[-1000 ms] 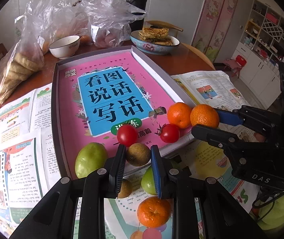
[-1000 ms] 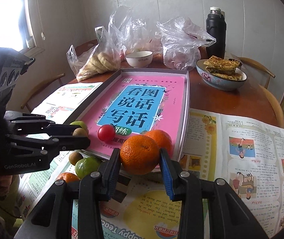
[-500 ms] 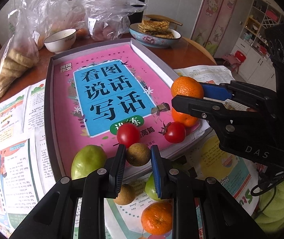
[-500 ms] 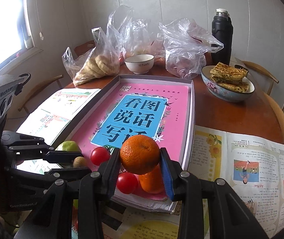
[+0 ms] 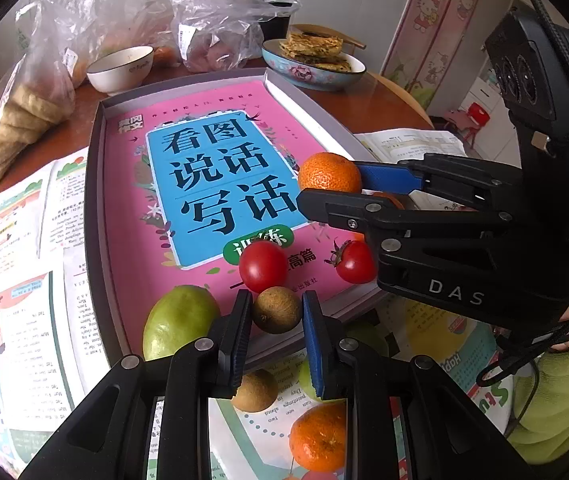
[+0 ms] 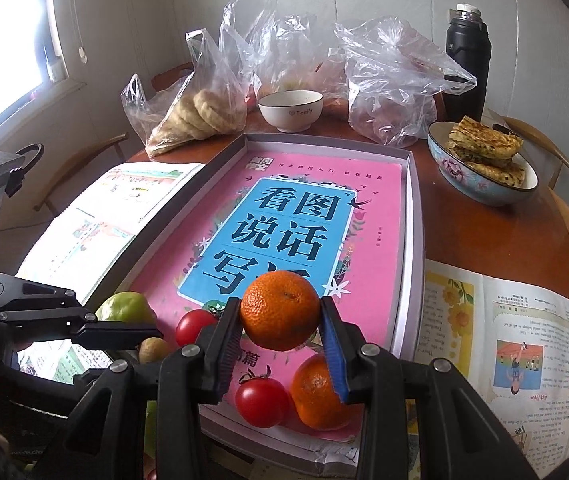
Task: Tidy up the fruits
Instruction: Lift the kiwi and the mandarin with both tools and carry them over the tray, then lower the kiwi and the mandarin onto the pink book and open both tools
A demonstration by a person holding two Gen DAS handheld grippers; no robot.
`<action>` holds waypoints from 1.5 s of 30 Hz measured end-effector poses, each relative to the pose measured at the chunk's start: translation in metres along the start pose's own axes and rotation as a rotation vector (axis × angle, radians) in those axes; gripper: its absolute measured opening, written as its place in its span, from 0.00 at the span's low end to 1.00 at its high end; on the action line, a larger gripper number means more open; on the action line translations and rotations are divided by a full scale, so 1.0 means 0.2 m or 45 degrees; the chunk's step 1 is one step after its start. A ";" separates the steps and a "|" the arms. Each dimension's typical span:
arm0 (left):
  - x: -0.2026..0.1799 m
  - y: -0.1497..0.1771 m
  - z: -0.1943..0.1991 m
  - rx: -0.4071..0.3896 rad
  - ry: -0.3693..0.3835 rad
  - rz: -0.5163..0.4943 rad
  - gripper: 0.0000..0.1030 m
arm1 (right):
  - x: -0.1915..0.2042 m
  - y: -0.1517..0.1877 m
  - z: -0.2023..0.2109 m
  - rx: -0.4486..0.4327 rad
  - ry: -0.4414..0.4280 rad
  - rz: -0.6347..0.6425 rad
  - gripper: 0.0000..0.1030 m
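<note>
Fruits lie at the near end of the grey tray (image 6: 412, 216) with its pink book – two cherry tomatoes (image 6: 262, 402), a green fruit (image 5: 178, 320) and an orange (image 6: 316, 392). Right gripper (image 6: 280, 320) has its jaws clamped on a second orange (image 6: 280, 316) above them; left gripper (image 5: 276, 312) pinches a small brown fruit (image 5: 277, 309) at the tray's near edge – more fruit sits on the tabletop below.

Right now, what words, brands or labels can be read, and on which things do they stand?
"看图说话写话": blue panel of the pink book cover in the grey tray.
"DAS": black right gripper body.
"Family": white ceramic bowl.
"Act Five": open colourful textbook beside the tray.
"Happy": printed sheet under the grippers.
Small print on the textbook pages and the black flask: too small to read.
</note>
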State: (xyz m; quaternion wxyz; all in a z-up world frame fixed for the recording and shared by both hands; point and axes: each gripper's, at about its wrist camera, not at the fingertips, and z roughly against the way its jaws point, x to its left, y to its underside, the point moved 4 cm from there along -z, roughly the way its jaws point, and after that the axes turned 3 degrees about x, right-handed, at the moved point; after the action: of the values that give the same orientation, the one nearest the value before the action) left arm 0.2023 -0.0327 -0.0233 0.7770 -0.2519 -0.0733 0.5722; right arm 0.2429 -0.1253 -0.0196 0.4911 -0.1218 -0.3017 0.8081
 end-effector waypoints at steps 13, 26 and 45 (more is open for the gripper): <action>0.01 -0.01 -0.01 0.031 0.029 0.009 0.25 | 0.02 -0.02 -0.09 0.088 0.007 0.031 0.38; 0.02 -0.01 -0.02 0.047 0.062 0.021 0.25 | 0.04 -0.03 -0.12 0.128 0.041 0.074 0.38; 0.02 -0.02 -0.03 0.055 0.073 0.037 0.25 | 0.04 -0.02 -0.11 0.131 0.046 0.062 0.38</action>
State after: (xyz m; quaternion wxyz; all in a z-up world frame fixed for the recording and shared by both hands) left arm 0.2087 -0.0307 -0.0275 0.7757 -0.2523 -0.0350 0.5774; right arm 0.2540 -0.1092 -0.0341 0.4825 -0.1183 -0.2476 0.8318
